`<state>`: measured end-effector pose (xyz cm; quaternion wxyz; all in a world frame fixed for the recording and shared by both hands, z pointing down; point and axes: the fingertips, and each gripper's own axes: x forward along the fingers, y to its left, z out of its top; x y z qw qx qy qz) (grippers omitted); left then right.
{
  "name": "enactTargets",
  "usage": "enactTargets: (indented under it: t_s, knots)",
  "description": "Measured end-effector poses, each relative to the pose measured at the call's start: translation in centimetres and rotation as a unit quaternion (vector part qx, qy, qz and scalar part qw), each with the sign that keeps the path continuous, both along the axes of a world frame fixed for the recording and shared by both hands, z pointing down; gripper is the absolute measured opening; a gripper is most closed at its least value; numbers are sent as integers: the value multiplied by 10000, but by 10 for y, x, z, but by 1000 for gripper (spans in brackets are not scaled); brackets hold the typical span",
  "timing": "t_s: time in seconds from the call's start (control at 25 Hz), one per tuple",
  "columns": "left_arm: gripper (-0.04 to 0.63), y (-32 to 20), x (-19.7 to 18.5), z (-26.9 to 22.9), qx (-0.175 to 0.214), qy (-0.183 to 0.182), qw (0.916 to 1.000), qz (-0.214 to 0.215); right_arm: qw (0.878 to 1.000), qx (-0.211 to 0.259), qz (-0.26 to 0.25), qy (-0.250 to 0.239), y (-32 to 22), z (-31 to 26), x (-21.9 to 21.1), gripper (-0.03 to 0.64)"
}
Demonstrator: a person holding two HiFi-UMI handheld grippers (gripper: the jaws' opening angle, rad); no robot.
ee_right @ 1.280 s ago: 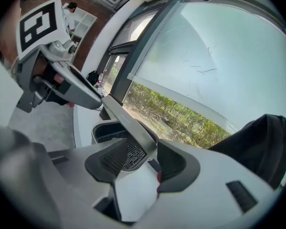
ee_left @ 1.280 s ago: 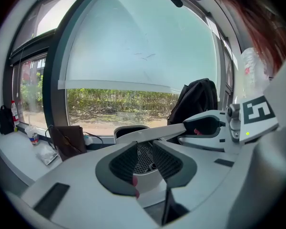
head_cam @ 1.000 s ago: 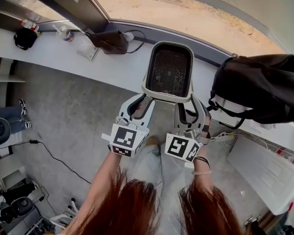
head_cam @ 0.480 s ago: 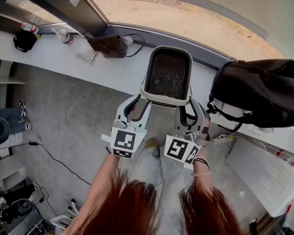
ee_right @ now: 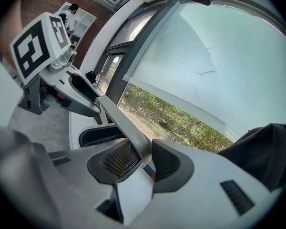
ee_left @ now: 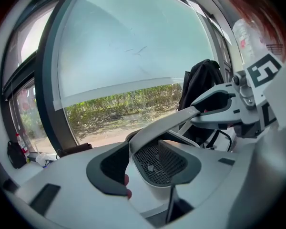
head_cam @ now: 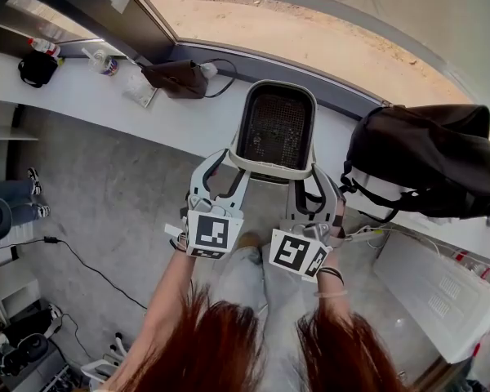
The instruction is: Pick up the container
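Note:
The container (head_cam: 274, 125) is a white tub with a black mesh inside, over the edge of the white ledge (head_cam: 139, 109). I cannot tell whether it rests there. My left gripper (head_cam: 225, 167) straddles its near left corner. Its jaws have just been opening and now stand open, with the rim (ee_left: 167, 120) passing between them (ee_left: 143, 151). My right gripper (head_cam: 314, 182) is on the near right corner. Its jaws closed a little earlier and are shut on the rim (ee_right: 121, 123), which lies against the right pad (ee_right: 164, 161).
A black backpack (head_cam: 425, 158) lies on the ledge just right of the container. A dark pouch with a cable (head_cam: 178, 76), a bottle (head_cam: 106, 60) and a black bag (head_cam: 37, 68) sit farther left. A white box (head_cam: 449, 288) stands lower right, above the grey floor (head_cam: 106, 211).
The left gripper has rolled more upright and its jaws have spread. The container looks slightly smaller and farther from the head. The right gripper has hardly moved.

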<state>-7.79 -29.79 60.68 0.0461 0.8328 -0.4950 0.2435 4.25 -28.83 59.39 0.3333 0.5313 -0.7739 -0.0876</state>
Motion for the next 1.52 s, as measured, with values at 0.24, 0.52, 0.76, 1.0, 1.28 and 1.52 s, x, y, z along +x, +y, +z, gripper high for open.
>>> enactTargets:
  t_s: [0.24,0.52,0.76,1.0,1.28,1.52]
  knots:
    - [184,-12,3,-10,491,-362,9981,64,10000,-4,24,-41,-5,-3,0,149]
    - [182,-24,5,-15,570,-291,9980,-16,9999,33,98,-92,-14,-8,2,140]
    - [163,-32,8,-21,690,-339,9970,1,9997,46,177,-136,-23,-13,3,133]
    - [151,-40,8,-28,745,-410,9964,-62,9996,60,240,-136,-31,-17,5,127]
    - [149,-45,8,-30,745,-299,9967,-105,9995,139,251,-136,-37,-20,5,120]
    - [141,-44,9,-36,846,-262,9960,-98,9995,260,167,-27,-41,-26,5,108]
